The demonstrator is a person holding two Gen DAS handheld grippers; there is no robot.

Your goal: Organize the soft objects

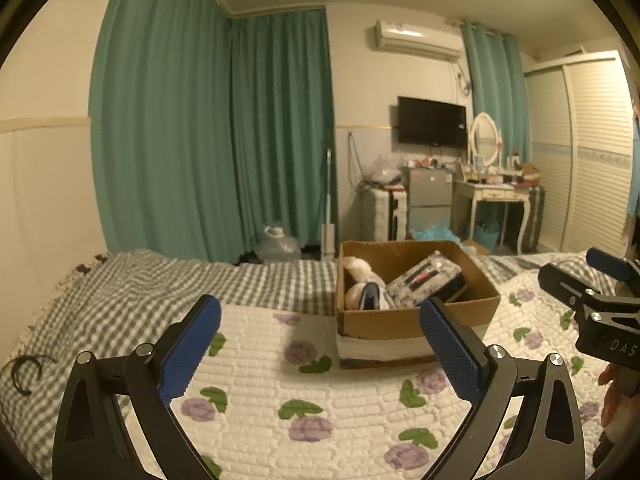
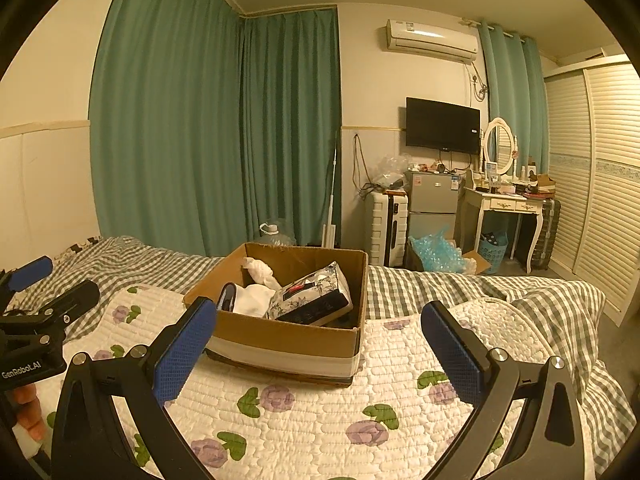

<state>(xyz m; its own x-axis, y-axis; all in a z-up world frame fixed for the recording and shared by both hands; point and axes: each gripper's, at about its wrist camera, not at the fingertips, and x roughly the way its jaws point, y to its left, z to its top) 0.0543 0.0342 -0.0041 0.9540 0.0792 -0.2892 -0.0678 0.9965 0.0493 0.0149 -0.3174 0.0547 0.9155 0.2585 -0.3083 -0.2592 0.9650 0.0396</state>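
Observation:
A brown cardboard box (image 1: 416, 320) (image 2: 280, 340) stands on the bed's white floral quilt (image 1: 320, 392) (image 2: 320, 408). Inside it lie a floral-patterned pouch (image 1: 426, 284) (image 2: 312, 296), a white soft item (image 1: 358, 268) (image 2: 260, 270) and a white-and-dark soft item (image 1: 366, 296) (image 2: 248, 300). My left gripper (image 1: 320, 324) is open and empty, low over the quilt, short of the box. My right gripper (image 2: 320, 332) is open and empty, also just short of the box. Each gripper shows at the edge of the other's view: the right one (image 1: 600, 292), the left one (image 2: 36, 320).
A grey checked blanket (image 1: 140, 288) (image 2: 520, 296) covers the far bed. A black hair clip (image 1: 26, 372) lies at the left. Beyond the bed are green curtains (image 1: 208, 140), a water jug (image 1: 280, 244), a suitcase (image 2: 386, 228), a small fridge (image 2: 432, 204) and a dressing table (image 2: 508, 204).

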